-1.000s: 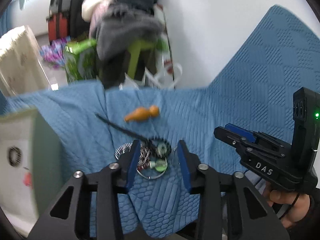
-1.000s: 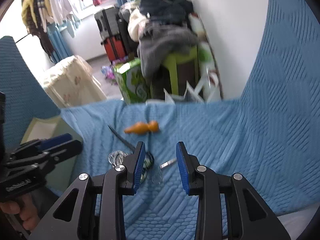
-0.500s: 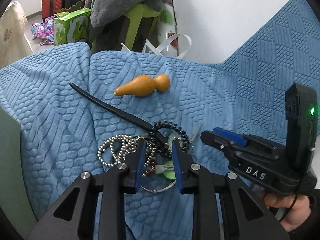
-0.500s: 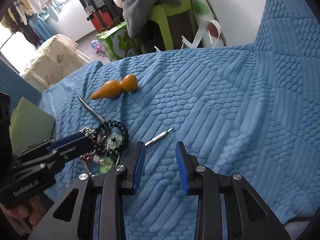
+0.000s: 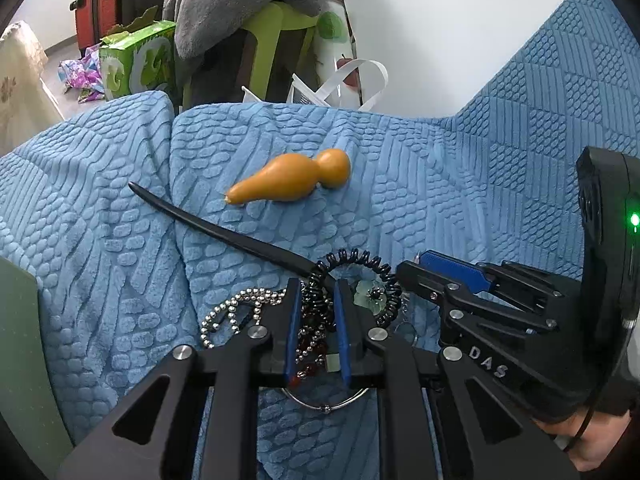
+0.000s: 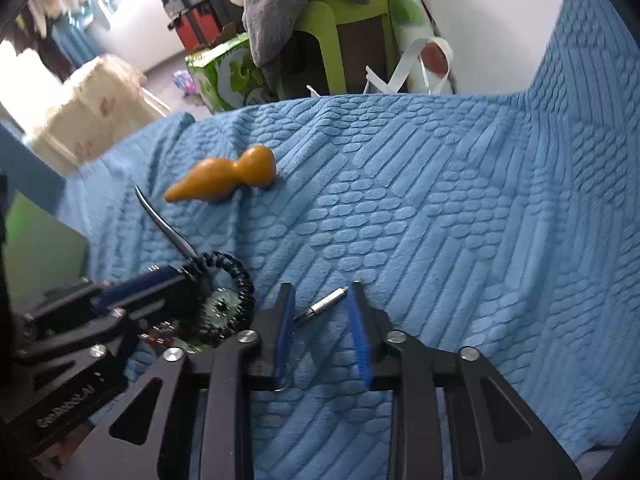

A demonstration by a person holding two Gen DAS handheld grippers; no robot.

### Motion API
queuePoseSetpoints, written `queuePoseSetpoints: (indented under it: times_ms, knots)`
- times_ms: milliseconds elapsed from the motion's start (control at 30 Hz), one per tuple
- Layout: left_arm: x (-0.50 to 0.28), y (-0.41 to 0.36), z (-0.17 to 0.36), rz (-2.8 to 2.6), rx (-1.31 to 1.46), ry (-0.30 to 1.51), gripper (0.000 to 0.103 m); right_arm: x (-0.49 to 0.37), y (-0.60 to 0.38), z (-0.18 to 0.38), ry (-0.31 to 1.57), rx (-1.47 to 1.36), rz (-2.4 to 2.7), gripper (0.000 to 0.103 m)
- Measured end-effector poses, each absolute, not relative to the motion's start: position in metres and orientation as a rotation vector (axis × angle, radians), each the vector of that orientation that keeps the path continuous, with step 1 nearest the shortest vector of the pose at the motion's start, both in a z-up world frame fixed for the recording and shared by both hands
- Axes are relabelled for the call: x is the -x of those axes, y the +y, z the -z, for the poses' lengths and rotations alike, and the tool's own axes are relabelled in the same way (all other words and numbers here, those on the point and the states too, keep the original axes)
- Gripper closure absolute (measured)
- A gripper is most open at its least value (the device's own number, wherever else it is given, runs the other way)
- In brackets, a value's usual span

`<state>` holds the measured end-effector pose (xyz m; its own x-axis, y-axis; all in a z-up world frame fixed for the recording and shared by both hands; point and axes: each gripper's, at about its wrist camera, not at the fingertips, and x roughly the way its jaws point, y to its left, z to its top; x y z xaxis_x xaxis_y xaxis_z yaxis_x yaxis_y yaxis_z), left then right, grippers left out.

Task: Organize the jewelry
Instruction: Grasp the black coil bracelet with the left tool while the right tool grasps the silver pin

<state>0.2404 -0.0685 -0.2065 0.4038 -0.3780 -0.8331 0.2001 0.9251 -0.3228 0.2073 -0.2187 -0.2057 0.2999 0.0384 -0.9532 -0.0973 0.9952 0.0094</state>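
Surface: blue textured blanket [image 5: 420, 184], draped over a soft seat; white wall behind.
Background: green stool [image 5: 276, 36] heaped with grey clothing, green carton [image 5: 136, 64], red suitcase [image 5: 86, 20].
Jewelry pile: tangled heap on the blanket at the left gripper's tips; contains a black coiled bracelet [image 5: 384, 276], a silver bead chain [image 5: 236, 304], red beads [image 5: 308, 348], a pale green flower charm [image 5: 368, 294] and a thin wire hoop [image 5: 324, 404].
Hair stick: black, curved [image 5: 208, 228], runs from the pile up and to the left.
Gourd: orange, lying on its side [image 5: 288, 180], apart from the pile, beyond the hair stick.
Metal pin: small silver piece [image 6: 326, 304], flat on the blanket.
Left gripper [image 5: 316, 300]: jaws closing; black coils and red beads sit between the blue pads, pads appear to press on them.
Right gripper [image 6: 320, 308]: jaws closing; the metal pin lies between the tips, not yet clamped.
Hand: partly visible at the right gripper's handle [image 5: 592, 452].
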Motion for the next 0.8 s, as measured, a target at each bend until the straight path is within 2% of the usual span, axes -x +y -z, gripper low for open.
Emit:
queuePoseSetpoints:
  times_ms: [133, 233, 800]
  knots:
    - [-0.240, -0.067, 0.207, 0.353, 0.182, 1.097, 0.094, -0.207, -0.217, 0.207, 1.277, 0.096, -0.064, 0.095]
    - [-0.238, -0.064, 0.206, 0.342, 0.198, 1.097, 0.094, -0.208, -0.221, 0.206, 1.288, 0.043, -0.076, 0.099]
    - [-0.212, -0.052, 0.162, 0.353, 0.199, 1.027, 0.094, -0.188, -0.216, 0.159, 1.188, 0.017, -0.124, 0.100]
